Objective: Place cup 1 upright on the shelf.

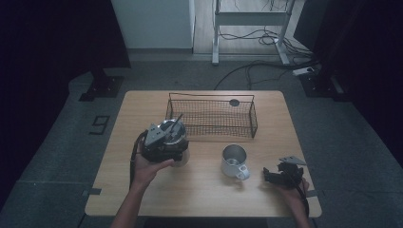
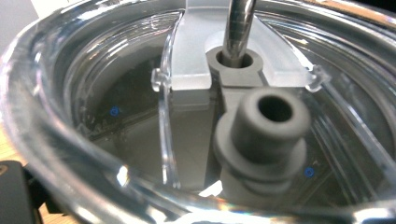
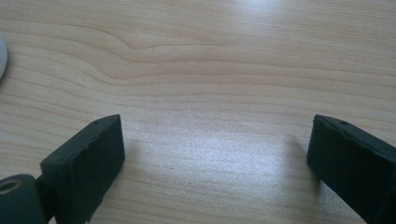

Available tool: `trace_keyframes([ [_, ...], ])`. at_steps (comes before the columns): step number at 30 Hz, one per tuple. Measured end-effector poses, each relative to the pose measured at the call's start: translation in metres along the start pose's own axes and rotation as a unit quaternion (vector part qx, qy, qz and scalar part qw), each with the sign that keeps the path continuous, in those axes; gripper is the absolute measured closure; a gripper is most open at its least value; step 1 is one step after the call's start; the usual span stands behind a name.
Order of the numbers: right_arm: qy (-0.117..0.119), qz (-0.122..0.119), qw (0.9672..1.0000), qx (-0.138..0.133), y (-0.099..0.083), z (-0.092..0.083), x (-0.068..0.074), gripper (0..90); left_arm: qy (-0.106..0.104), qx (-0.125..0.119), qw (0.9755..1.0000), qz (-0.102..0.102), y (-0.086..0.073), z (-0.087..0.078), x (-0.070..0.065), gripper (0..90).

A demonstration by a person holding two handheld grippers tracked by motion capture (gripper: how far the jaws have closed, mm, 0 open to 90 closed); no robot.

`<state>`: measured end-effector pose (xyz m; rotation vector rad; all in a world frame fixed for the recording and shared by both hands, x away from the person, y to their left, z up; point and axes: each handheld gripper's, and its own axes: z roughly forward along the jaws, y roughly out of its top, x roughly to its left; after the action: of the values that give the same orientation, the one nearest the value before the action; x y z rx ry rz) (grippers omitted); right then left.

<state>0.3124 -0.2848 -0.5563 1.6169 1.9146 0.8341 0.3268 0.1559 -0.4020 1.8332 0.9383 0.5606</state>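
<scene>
Right up against the left gripper sits a clear lidded tumbler with a metal straw through its lid and a grey spout just beside the straw; the tumbler hides the jaws in both the left gripper view and the high view, so I cannot tell how they stand. Meanwhile the right gripper rests low over bare wooden table with its jaws spread wide and nothing between them. Farther out, a white mug stands between the two grippers, and a wire basket lies beyond the tumbler and mug.
</scene>
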Motion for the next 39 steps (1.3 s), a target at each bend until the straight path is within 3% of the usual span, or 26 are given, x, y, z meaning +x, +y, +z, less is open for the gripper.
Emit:
trace_keyframes([
  [4,-0.006,0.005,1.0,0.001,0.0,0.0,0.0,3.9,-0.002,0.005,0.9999,-0.013,0.006,0.002,0.002,3.7],
  [9,-0.009,0.008,0.9999,0.001,0.0,0.0,-0.001,4.1,0.005,0.005,1.0,-0.004,0.015,0.005,-0.001,3.7],
  [21,-0.009,0.007,0.9999,0.001,0.0,0.0,-0.001,4.1,0.006,0.0,0.9999,-0.013,0.03,0.01,0.001,3.8],
  [30,-0.01,0.008,0.9999,0.002,0.0,0.0,-0.001,4.3,0.004,-0.003,0.9994,-0.034,0.04,0.012,0.017,3.8],
  [39,-0.011,0.009,0.9999,0.001,0.0,0.0,-0.001,4.6,0.015,-0.004,0.9994,-0.032,0.044,0.013,0.024,3.8],
])
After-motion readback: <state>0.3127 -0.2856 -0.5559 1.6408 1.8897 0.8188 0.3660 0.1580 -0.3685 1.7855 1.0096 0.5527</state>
